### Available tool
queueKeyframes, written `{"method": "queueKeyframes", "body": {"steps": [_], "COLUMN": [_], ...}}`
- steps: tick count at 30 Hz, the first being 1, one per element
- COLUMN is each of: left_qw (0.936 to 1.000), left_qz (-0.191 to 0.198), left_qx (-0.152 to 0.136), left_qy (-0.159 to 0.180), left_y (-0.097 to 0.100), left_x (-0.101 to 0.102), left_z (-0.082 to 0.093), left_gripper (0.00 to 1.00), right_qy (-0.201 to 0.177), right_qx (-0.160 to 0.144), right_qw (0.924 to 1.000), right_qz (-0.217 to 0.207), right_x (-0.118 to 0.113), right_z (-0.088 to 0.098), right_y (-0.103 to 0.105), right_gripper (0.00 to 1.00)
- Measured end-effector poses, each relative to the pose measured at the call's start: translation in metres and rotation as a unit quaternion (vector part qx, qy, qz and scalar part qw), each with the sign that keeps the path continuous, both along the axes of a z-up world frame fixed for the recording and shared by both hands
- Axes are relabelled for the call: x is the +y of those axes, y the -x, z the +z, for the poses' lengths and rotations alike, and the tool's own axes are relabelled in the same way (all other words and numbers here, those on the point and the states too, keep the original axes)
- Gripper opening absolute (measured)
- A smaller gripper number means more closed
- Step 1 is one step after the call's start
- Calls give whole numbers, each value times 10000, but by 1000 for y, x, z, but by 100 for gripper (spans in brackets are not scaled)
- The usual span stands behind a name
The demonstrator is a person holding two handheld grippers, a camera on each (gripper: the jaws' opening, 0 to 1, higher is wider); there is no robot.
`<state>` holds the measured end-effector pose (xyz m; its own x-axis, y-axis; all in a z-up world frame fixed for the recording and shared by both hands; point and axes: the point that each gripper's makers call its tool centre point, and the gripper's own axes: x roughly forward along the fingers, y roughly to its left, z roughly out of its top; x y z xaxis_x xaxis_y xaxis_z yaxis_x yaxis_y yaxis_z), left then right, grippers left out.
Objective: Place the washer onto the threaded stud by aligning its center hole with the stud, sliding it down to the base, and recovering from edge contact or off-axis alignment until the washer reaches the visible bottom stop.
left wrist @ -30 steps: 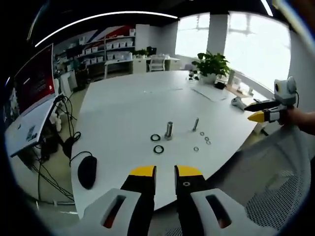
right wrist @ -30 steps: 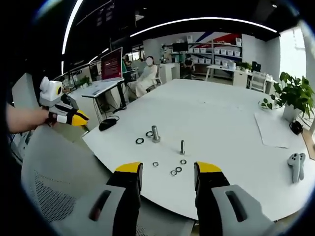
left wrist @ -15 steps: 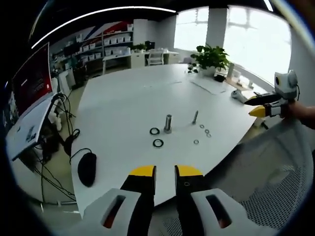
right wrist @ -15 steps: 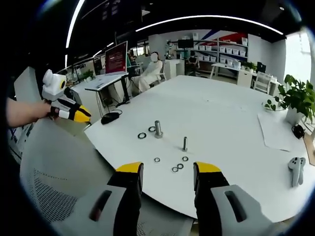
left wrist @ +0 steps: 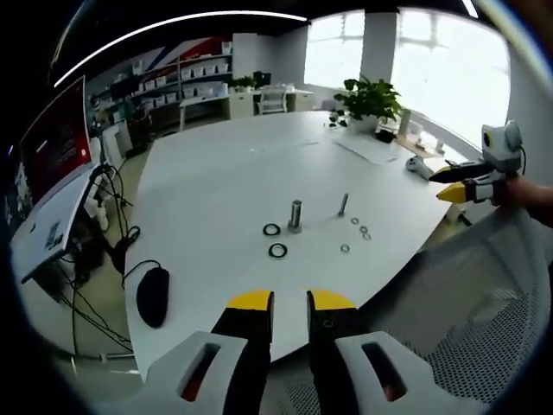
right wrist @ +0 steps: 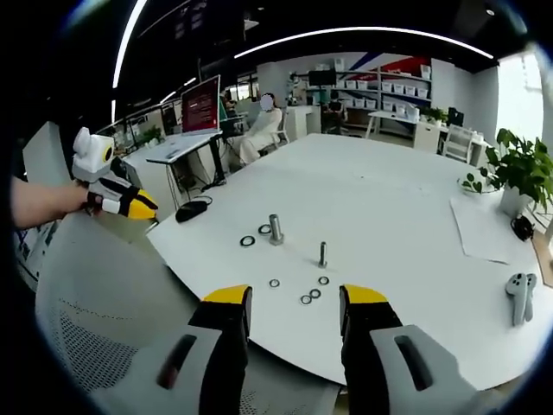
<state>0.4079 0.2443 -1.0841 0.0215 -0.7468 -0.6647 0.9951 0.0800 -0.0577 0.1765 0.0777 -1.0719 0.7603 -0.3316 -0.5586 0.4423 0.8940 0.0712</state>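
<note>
On the white table point(left wrist: 216, 190) stand a thick stud point(left wrist: 295, 214) and a thin threaded stud point(left wrist: 343, 204). Two dark large washers point(left wrist: 277, 251) lie beside the thick stud, and several small washers point(left wrist: 345, 249) lie near the thin one. My left gripper point(left wrist: 290, 303) hangs short of the table's edge, jaws nearly together and holding nothing. The right gripper view has the thick stud point(right wrist: 276, 228), the thin stud point(right wrist: 322, 253) and small washers point(right wrist: 305, 300). My right gripper point(right wrist: 296, 298) is open and holds nothing, off the table edge. Each gripper appears in the other's view, hand-held: right point(left wrist: 449, 183), left point(right wrist: 130, 203).
A mesh chair back point(left wrist: 484, 328) point(right wrist: 95, 303) stands between me and the table. A black mouse point(left wrist: 153, 299) lies near the left corner. A paper sheet point(right wrist: 484, 229), a white controller point(right wrist: 518, 294) and a potted plant point(left wrist: 370, 108) sit at the far side. A person point(right wrist: 259, 130) sits beyond.
Both views have shifted slightly as the hands drifted. Studs and washers lie where they were, and both pairs of jaws stand as before.
</note>
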Motion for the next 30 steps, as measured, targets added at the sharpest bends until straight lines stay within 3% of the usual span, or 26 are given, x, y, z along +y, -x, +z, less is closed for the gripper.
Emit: {"method": "queueKeyframes", "body": {"steps": [7,30], "left_qw": [9997,9999], "left_qz": [-210,-122], "left_qx": [-52,13], "left_qy": [-132,-6], "left_y": [8,7], "left_x": [2,1], "left_z": [-5,-1], "left_gripper": [13,14], "right_qy": [-24,-10], "right_qx": [35,66], "right_qw": [10000,9999], "right_qz": [17,102], "right_x": [2,5], "right_z": [-2,-3], "right_y": [0,-2], "right_gripper": [43,43]}}
